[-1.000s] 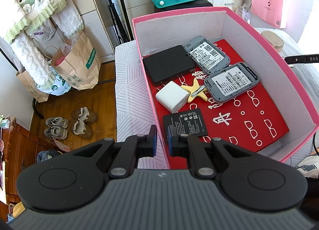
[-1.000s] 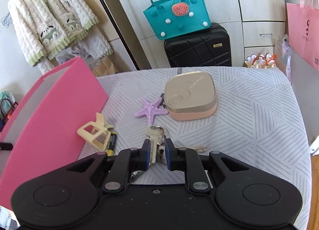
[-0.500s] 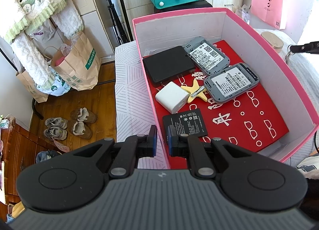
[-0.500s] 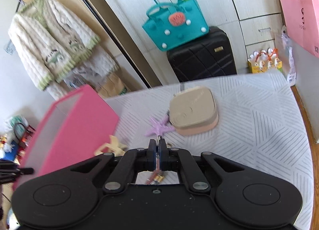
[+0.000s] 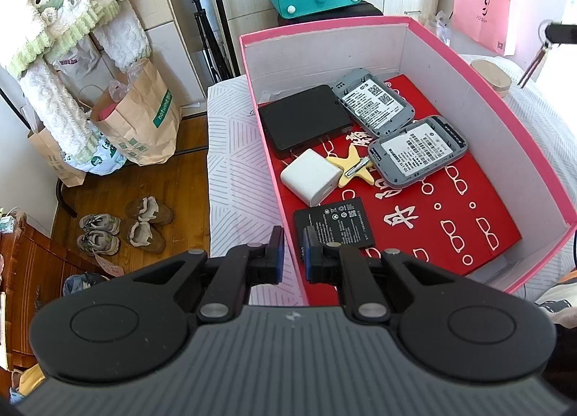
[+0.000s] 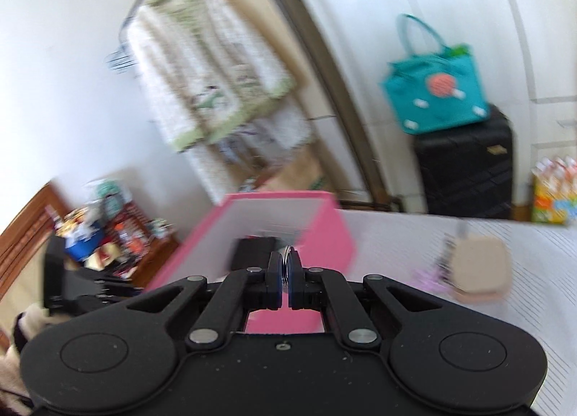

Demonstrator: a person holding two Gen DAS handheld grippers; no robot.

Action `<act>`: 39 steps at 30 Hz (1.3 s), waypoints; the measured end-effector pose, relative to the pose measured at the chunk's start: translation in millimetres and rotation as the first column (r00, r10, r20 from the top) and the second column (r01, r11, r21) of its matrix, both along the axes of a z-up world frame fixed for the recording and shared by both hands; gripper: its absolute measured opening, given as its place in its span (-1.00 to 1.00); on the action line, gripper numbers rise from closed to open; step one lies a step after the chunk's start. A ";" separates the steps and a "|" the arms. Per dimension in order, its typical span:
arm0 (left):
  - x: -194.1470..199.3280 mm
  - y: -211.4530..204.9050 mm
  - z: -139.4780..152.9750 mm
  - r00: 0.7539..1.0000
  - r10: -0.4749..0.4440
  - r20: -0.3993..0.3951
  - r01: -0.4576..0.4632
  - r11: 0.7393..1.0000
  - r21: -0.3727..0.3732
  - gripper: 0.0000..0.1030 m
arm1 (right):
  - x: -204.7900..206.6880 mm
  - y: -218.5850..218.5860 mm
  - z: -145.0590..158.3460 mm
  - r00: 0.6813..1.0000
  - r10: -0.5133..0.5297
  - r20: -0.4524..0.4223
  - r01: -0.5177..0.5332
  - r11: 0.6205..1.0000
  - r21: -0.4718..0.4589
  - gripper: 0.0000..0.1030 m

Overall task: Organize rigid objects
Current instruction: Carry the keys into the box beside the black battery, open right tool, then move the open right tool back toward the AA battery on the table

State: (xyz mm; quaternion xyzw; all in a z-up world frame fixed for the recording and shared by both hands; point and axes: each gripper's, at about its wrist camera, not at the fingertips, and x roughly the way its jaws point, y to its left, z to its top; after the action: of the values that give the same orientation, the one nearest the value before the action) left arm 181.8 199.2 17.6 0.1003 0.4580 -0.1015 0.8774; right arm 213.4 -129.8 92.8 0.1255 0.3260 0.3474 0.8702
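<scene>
Keys [image 6: 287, 253] on a metal ring are now pinched between the pressed-together jaws of the right gripper [image 6: 285, 273]; a second ago they lay on the striped bed cover beside the purple starfish [image 6: 427, 277] and the beige case [image 6: 479, 268], and the jaws stood spread around them. They have since been lifted clear and swung toward the pink box [image 6: 326, 235], so the pickup is done and only the drop remains. The right view is blurred, so how many keys hang below is hard to tell; in the left view they dangle from the right gripper's tip [image 5: 532, 64], above and outside the box's far wall [image 5: 487, 91]. The left gripper [image 5: 293, 252] hovers at the box's near corner, its jaws slightly spread and holding nothing.
</scene>
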 end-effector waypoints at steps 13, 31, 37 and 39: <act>3.3 -2.7 1.1 1.000 0.004 0.000 -0.004 1.000 -0.013 -0.81 | 3.7 115.7 -43.1 0.945 0.302 -0.125 -0.308 0.951 -0.032 -0.90; 2.3 -1.2 -1.9 1.000 0.003 0.008 -0.003 1.000 -0.028 -0.81 | -16.2 11.5 -32.6 1.000 -0.013 -0.021 0.011 0.993 -0.115 -0.71; 1.8 -0.7 -1.9 1.000 0.008 0.009 -0.008 0.999 -0.032 -0.81 | -15.9 -28.2 -58.6 0.978 -0.207 -0.009 0.199 0.953 -0.230 -0.55; 2.5 -1.5 -2.2 1.000 0.011 0.010 -0.011 0.999 -0.034 -0.81 | -15.0 -38.2 -71.2 0.970 -0.242 -0.025 0.227 0.939 -0.259 -0.52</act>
State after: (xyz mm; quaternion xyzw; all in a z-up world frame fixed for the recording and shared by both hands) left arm 184.4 197.6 15.3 0.0835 0.4522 -0.1038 0.8819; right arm 198.4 -168.0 21.6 0.0607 0.3750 0.1928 0.9047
